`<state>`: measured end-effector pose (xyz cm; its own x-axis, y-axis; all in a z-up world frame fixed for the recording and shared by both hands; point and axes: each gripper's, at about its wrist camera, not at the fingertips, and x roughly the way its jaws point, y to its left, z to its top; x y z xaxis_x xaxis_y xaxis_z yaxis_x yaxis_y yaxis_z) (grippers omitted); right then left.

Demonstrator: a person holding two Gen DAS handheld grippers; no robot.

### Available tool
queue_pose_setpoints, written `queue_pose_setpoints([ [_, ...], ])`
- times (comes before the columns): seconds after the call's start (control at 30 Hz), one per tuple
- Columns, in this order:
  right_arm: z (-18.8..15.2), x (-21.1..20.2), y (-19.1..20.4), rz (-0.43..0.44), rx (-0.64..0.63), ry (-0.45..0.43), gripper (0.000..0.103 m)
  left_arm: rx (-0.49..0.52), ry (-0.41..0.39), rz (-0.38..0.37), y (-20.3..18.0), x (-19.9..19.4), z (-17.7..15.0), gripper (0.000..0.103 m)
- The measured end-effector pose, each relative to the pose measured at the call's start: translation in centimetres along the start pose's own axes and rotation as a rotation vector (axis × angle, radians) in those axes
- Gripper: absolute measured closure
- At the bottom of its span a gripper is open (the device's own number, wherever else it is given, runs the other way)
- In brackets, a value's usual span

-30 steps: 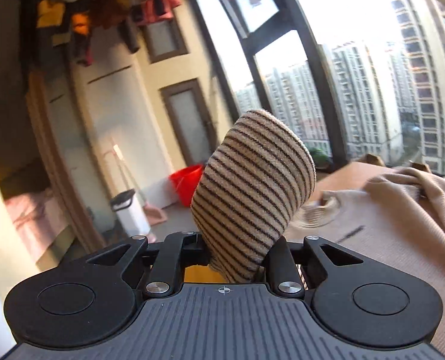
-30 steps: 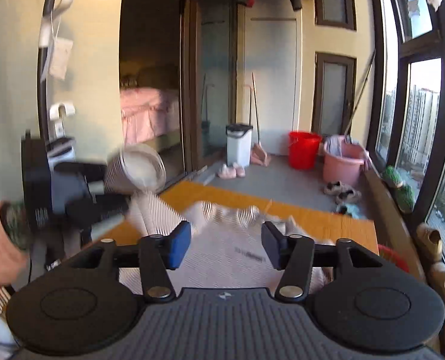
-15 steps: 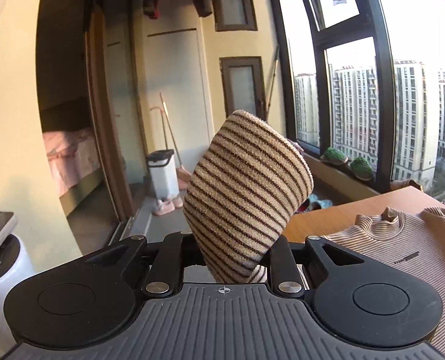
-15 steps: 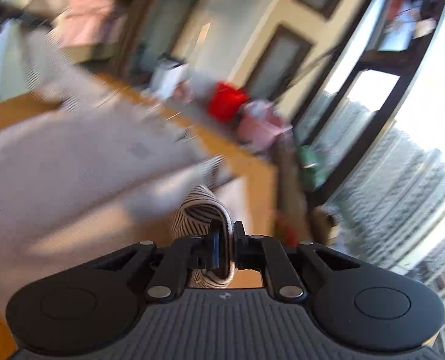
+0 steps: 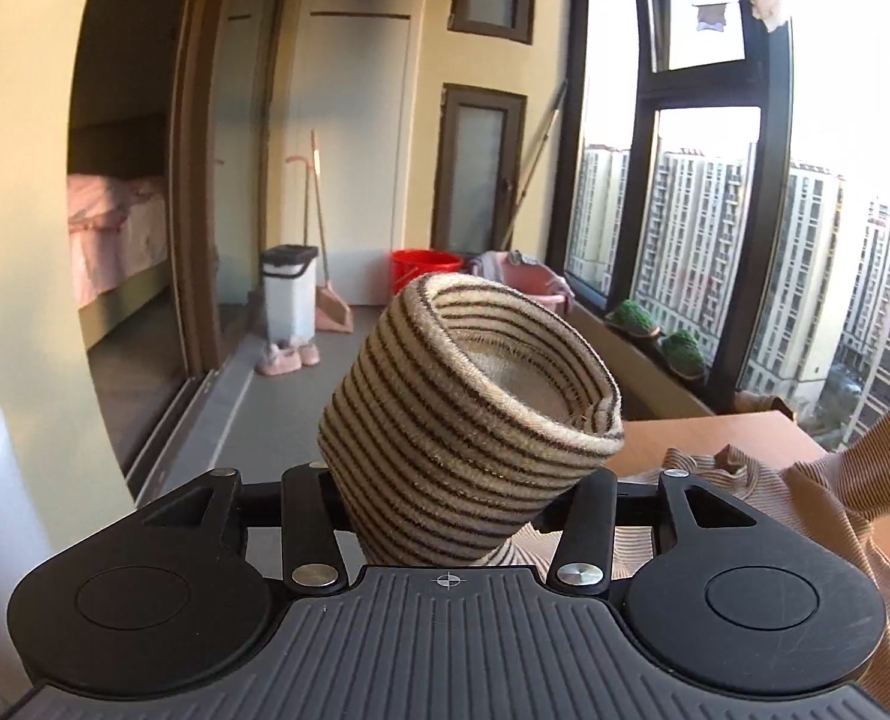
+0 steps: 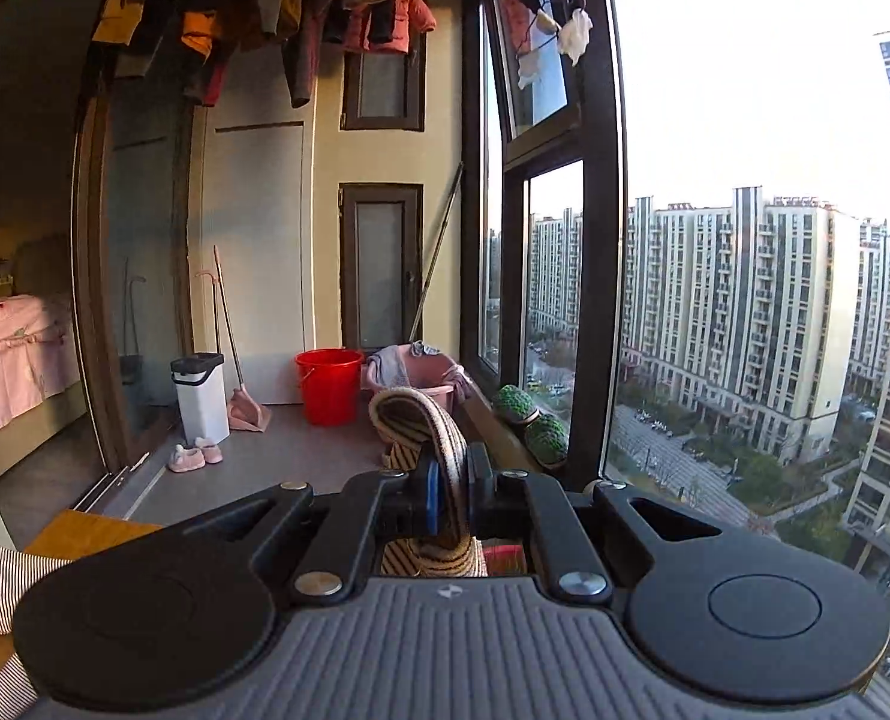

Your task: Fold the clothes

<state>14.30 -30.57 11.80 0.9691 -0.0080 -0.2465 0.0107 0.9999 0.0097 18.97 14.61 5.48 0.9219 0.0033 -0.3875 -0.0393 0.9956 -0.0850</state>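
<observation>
My left gripper [image 5: 454,498] is shut on the striped beige-and-brown sleeve cuff [image 5: 469,414] of a knit sweater, which stands up as an open tube. The sweater body [image 5: 805,504] lies crumpled on the wooden table [image 5: 703,438] to the right and hangs up toward the right edge. My right gripper [image 6: 451,486] is shut on the other striped cuff [image 6: 421,420], pinched flat between the blue pads and held up in the air. A striped part of the garment [image 6: 1,576] shows at lower left in the right wrist view.
A balcony floor lies beyond the table with a white bin [image 5: 289,291], a red bucket [image 6: 328,384], a pink basin [image 6: 415,372], a broom and slippers [image 6: 196,456]. Big windows stand on the right. Clothes hang overhead. A bed [image 5: 115,228] shows at left.
My right gripper closed on a cuff and lifted it off the table, now pointing at the window. My left gripper turned level, and its cuff now shows its open end.
</observation>
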Motion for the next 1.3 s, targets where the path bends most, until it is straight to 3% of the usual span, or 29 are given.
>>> queue_pose_setpoints([
  [0.13,-0.8,1.1,-1.9,0.027,0.092,0.048,0.095,-0.034,0.023,-0.114,0.0,-0.6,-0.1,0.049],
  [0.2,-1.0,1.3,-3.2,0.049,0.171,0.064,0.095,-0.028,0.043,-0.166,-1.2,-0.6,-0.4,0.040],
  [0.3,-0.6,1.7,-4.7,0.069,0.267,0.073,0.095,-0.034,0.082,-0.196,-2.7,0.0,-1.4,0.035],
  [0.4,0.8,1.9,-4.8,0.070,0.267,0.057,0.095,-0.050,0.094,-0.202,-3.1,0.5,-2.5,0.035],
  [0.6,4.4,2.5,-1.1,0.135,0.221,0.019,0.095,-0.125,0.069,-0.179,-1.2,0.8,-2.7,0.036],
  [0.8,5.6,5.0,7.6,0.276,0.123,0.045,0.095,-0.192,0.036,-0.174,1.4,0.0,-2.7,0.036],
  [1.03,3.7,7.8,16.3,0.412,0.041,0.155,0.095,-0.257,0.016,-0.167,4.1,-0.4,-2.8,0.036],
  [1.3,0.7,9.8,21.6,0.464,-0.013,0.247,0.093,-0.293,0.012,-0.182,5.2,-0.4,-2.9,0.036],
])
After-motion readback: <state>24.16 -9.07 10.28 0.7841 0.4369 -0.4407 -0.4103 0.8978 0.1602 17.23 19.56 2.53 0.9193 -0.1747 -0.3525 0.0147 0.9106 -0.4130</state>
